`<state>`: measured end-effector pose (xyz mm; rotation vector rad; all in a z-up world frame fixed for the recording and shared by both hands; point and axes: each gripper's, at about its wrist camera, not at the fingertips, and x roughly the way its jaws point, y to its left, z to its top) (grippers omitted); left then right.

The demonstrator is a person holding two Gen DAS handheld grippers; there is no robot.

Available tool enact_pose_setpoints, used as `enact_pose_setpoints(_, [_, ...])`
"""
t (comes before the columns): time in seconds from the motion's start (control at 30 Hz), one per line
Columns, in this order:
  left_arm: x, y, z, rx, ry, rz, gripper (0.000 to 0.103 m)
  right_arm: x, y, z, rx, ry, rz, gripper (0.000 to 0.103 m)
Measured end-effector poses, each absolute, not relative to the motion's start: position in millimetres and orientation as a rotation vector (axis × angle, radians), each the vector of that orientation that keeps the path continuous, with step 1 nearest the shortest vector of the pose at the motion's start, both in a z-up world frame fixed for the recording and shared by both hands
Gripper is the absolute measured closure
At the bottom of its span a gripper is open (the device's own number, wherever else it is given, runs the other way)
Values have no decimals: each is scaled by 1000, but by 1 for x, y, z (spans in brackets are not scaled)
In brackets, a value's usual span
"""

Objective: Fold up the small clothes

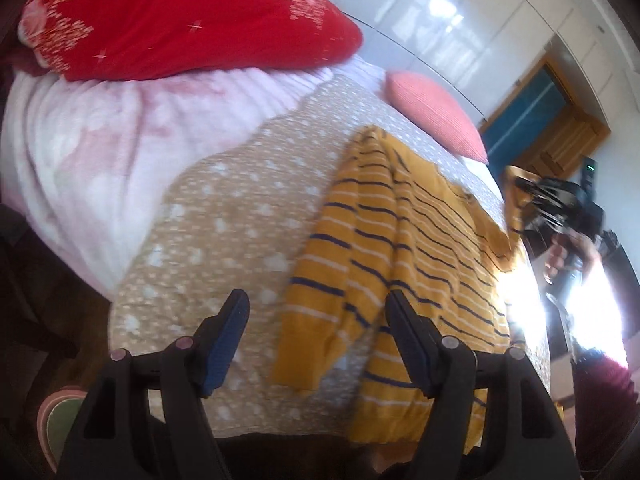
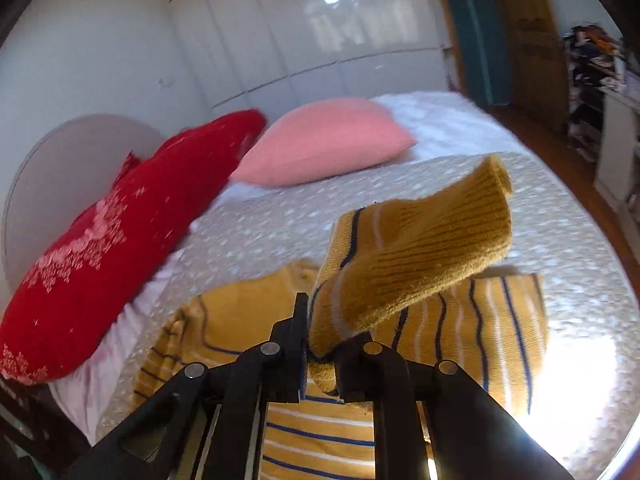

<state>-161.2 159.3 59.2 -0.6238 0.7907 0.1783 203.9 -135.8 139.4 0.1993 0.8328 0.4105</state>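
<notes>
Sweater (image 2: 424,248) cuff pinched in right claw (image 2: 320,340)

Daylight floods in from the near right, blowing out to white glare on the bedspread (image 2: 580,380) in both views. The glossy wardrobe (image 2: 320,40) mirrors a bright window. Motion blur softens everything, and fisheye bending curves the edges, where the corners fall dark.

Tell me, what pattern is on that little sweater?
The sweater is mustard yellow with thin navy and white stripes, clearest in the left wrist view.
</notes>
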Motion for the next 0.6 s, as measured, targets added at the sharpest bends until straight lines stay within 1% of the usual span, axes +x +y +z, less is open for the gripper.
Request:
enact_pose_setpoints(0.03, [-165, 165, 58, -632, 787, 191, 33, 214, -110, 123, 198, 876, 443, 92])
enact_pose_setpoints(0.1, [-174, 177, 55, -653, 781, 223, 33, 227, -63, 89, 189, 969, 513, 88])
enact_pose_setpoints(0.13, [-179, 183, 53, -665, 776, 237, 33, 232, -43, 73, 193, 1037, 534, 79])
enact_pose_setpoints(0.17, [-183, 188, 52, -673, 772, 247, 33, 234, -32, 58, 220, 1101, 564, 68])
enact_pose_setpoints(0.2, [-187, 192, 52, -678, 768, 256, 33, 231, -27, 50, 267, 1137, 611, 65])
enact_pose_setpoints(0.27, [-194, 199, 50, -686, 761, 274, 32, 218, -21, 53, 344, 1126, 713, 65])
enact_pose_setpoints(0.3, [-197, 202, 48, -689, 761, 280, 32, 211, -22, 57, 357, 1111, 749, 62])
enact_pose_setpoints(0.37, [-199, 207, 44, -696, 765, 285, 31, 203, -30, 76, 341, 1063, 766, 62])
enact_pose_setpoints(0.47, [-198, 208, 41, -703, 770, 276, 31, 201, -57, 99, 186, 981, 594, 62])
enact_pose_setpoints(0.53, [-195, 205, 42, -706, 765, 265, 31, 208, -80, 98, 77, 984, 475, 62])
enact_pose_setpoints(0.6, [-194, 197, 45, -698, 758, 250, 31, 217, -96, 87, 53, 1001, 407, 70])
